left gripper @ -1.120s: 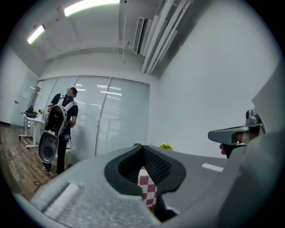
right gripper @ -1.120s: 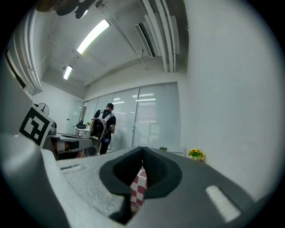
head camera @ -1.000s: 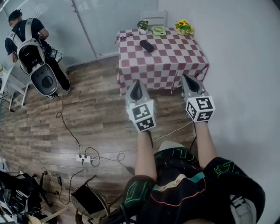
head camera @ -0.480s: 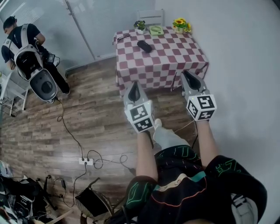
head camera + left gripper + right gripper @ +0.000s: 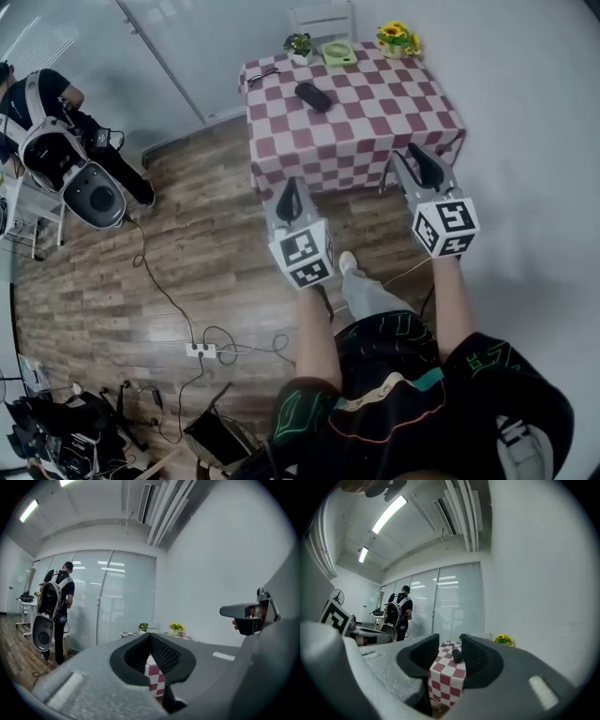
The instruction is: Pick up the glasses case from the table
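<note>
The black glasses case (image 5: 313,96) lies on the red-and-white checked table (image 5: 375,122), towards its far left part. Both grippers are held level over the wooden floor, short of the table's near edge. My left gripper (image 5: 289,190) has its tips together and holds nothing; in its own view the left gripper (image 5: 150,637) shows a strip of table cloth (image 5: 154,679) below the tips. My right gripper (image 5: 411,165) is opening with nothing between its jaws. In the right gripper view the case (image 5: 456,656) shows far off through the gap of that gripper (image 5: 450,641).
On the table are also a pair of glasses (image 5: 262,75), a small plant (image 5: 298,44), a green dish (image 5: 337,52) and sunflowers (image 5: 396,36). A chair (image 5: 323,17) stands behind it. A person with a backpack (image 5: 66,159) stands far left. Cables and a power strip (image 5: 199,350) lie on the floor.
Both grippers have moved forward towards the table, which now sits nearer in the head view. The right gripper's jaws have parted. The left gripper's jaws stay together.
</note>
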Demonstrator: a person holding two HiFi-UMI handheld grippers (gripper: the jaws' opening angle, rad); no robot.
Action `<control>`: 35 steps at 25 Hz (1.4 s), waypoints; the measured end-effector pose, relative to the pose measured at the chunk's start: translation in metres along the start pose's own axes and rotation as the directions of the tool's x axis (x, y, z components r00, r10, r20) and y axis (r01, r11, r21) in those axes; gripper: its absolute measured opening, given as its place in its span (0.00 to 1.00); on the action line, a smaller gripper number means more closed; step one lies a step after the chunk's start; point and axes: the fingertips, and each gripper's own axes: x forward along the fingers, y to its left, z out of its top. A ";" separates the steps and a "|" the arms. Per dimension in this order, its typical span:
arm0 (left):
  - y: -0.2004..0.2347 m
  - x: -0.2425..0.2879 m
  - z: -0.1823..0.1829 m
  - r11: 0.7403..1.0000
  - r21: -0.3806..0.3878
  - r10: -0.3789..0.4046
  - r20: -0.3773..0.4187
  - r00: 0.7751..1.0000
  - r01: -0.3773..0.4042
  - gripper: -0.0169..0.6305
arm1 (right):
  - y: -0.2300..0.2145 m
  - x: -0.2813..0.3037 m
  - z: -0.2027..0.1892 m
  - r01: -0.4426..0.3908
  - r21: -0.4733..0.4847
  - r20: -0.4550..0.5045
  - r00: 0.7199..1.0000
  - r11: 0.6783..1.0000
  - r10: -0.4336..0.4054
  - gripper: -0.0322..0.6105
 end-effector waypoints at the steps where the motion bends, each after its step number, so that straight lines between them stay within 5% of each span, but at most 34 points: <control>1: -0.002 0.011 -0.005 1.000 -0.001 -0.007 -0.014 1.000 0.007 0.04 | -0.007 0.008 -0.002 -0.001 0.005 -0.009 1.000 1.000 0.001 0.30; 10: -0.019 0.126 -0.041 0.999 0.012 -0.044 -0.143 0.989 0.047 0.04 | -0.052 0.120 -0.043 -0.070 0.091 -0.140 0.987 0.993 0.083 0.43; 20: -0.006 0.233 -0.027 0.998 0.068 -0.004 -0.164 0.986 0.015 0.04 | -0.099 0.228 -0.058 -0.121 0.156 -0.191 0.970 0.980 0.150 0.49; 26: 0.015 0.264 -0.026 0.996 0.077 0.063 -0.162 0.985 -0.051 0.04 | -0.091 0.279 -0.067 -0.238 0.149 -0.239 0.933 0.960 0.268 0.57; 35: 0.060 0.285 -0.044 0.993 0.029 0.114 -0.208 0.971 -0.111 0.04 | -0.057 0.329 -0.093 -0.307 0.145 -0.362 0.868 0.941 0.339 0.60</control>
